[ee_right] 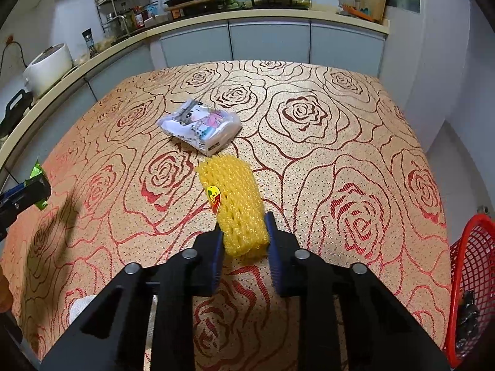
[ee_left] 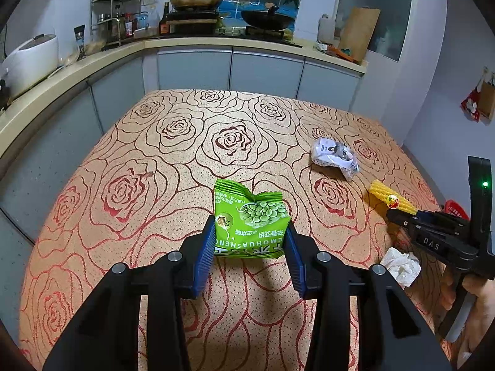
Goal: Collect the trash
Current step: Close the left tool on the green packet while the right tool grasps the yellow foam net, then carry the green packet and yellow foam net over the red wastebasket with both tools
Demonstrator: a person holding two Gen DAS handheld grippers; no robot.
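Note:
My left gripper [ee_left: 251,238] is shut on a green snack packet [ee_left: 251,220] and holds it above the rose-patterned tablecloth [ee_left: 173,154]. My right gripper [ee_right: 244,232] is shut on a yellow foam fruit net [ee_right: 233,207] with a red sticker, also held above the cloth; it also shows in the left wrist view [ee_left: 390,198]. A white printed wrapper [ee_right: 199,126] lies on the table beyond the net, and shows in the left wrist view [ee_left: 335,156]. A crumpled white tissue [ee_left: 400,265] lies on the cloth under the right gripper.
A red mesh basket [ee_right: 471,278] stands off the table's right edge with something dark inside. A kitchen counter [ee_left: 92,58] with a rice cooker [ee_left: 31,61], bottles and woks runs along the left and back.

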